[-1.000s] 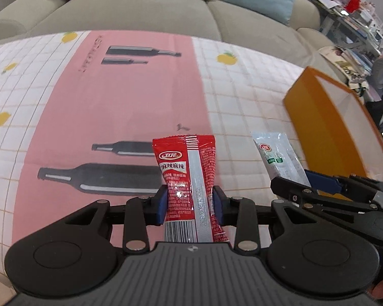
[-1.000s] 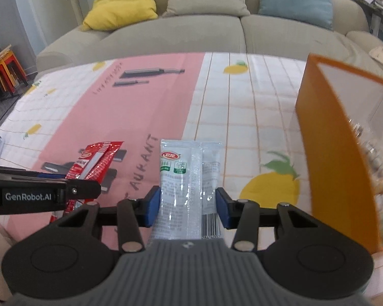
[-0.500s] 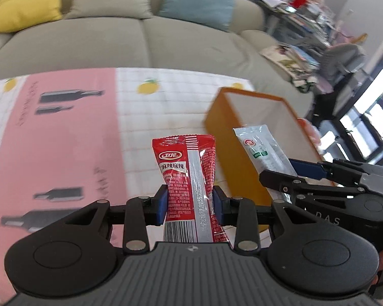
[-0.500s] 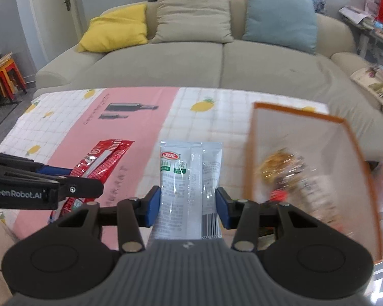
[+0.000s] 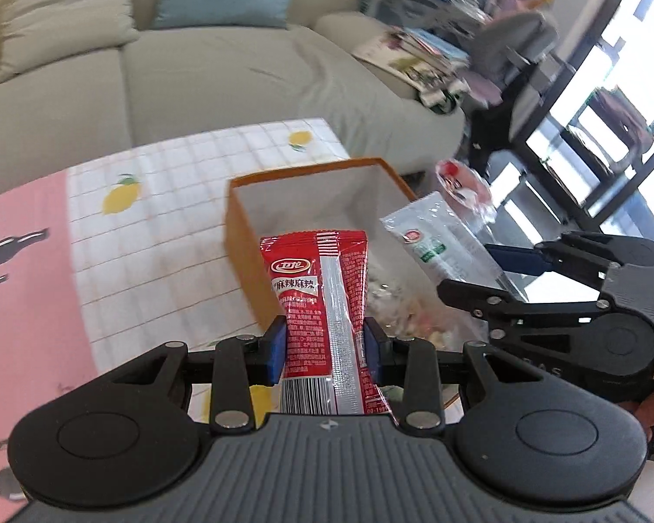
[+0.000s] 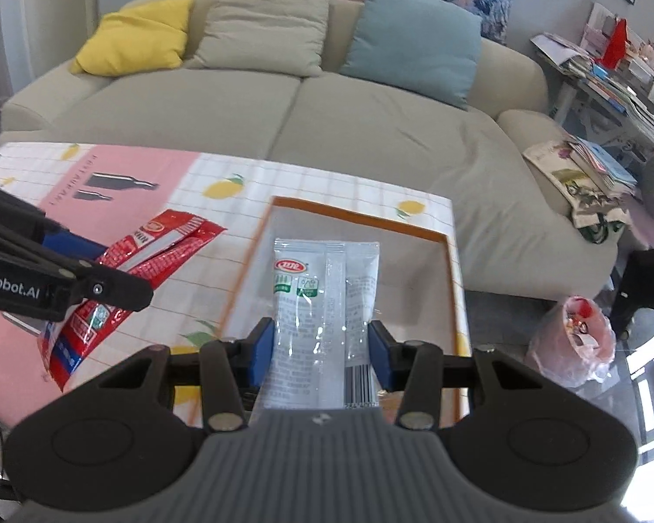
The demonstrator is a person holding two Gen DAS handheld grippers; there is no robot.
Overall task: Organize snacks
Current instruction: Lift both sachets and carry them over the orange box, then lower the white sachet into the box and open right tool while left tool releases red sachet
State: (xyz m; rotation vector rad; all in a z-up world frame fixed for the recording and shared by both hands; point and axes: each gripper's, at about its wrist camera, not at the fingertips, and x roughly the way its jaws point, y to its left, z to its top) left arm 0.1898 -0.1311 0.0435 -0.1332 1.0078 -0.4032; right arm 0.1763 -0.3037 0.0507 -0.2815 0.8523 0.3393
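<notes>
My left gripper (image 5: 325, 351) is shut on a red snack packet (image 5: 322, 296) and holds it up over the near left edge of the orange box (image 5: 242, 257). My right gripper (image 6: 322, 348) is shut on a clear snack packet with a red and green label (image 6: 322, 300) and holds it above the open box (image 6: 451, 287). The right gripper and its packet (image 5: 440, 248) also show at the right of the left wrist view. The red packet (image 6: 139, 270) and left gripper show at the left of the right wrist view. Several snacks (image 5: 405, 309) lie in the box.
The box stands at the right end of a table with a pink and white lemon-print cloth (image 5: 152, 235). A beige sofa (image 6: 327, 122) with cushions is behind. A pink bin bag (image 6: 575, 335) sits on the floor at the right, by cluttered shelves (image 6: 610, 74).
Both grippers have risen and swung right with their packets, from low over the tablecloth to above the orange box. Both grips are unchanged.
</notes>
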